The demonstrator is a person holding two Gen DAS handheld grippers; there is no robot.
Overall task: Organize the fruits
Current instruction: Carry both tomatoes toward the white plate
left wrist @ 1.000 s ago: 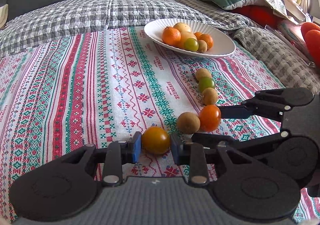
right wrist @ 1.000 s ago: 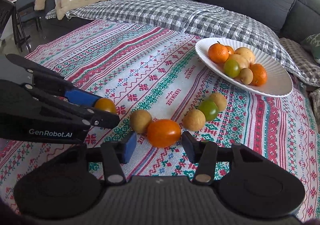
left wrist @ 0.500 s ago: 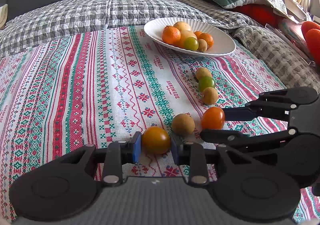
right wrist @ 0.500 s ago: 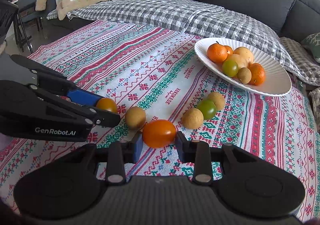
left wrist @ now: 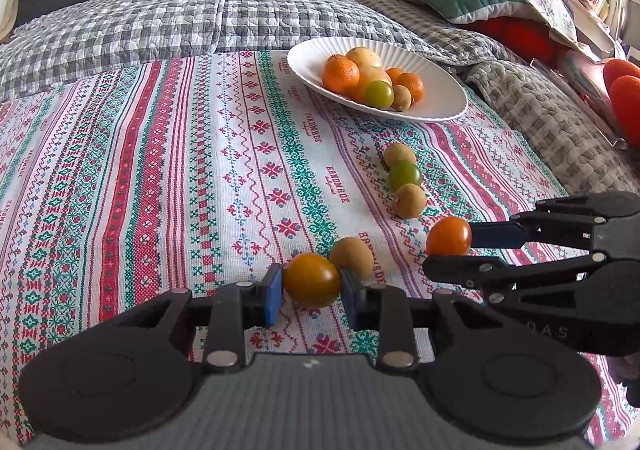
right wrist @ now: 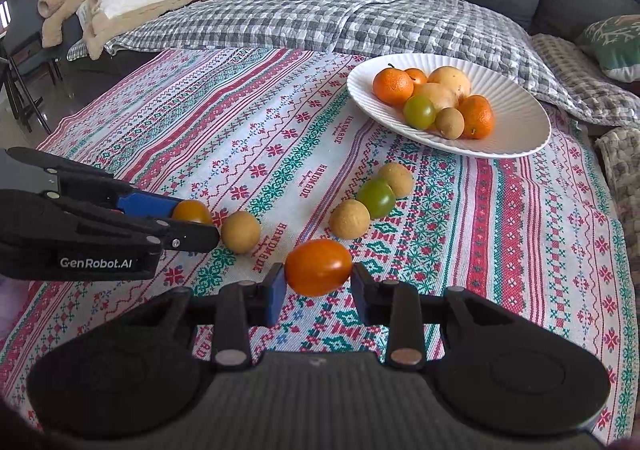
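The right hand-held gripper (right wrist: 318, 282) pinches an orange tomato (right wrist: 319, 267), its jaws having just closed on it; the left hand-held gripper (left wrist: 310, 296) pinches a darker tomato (left wrist: 312, 280). The white plate (right wrist: 516, 117) lies ahead toward the bench's far right edge, nearer the right hand, with loose fruit between.
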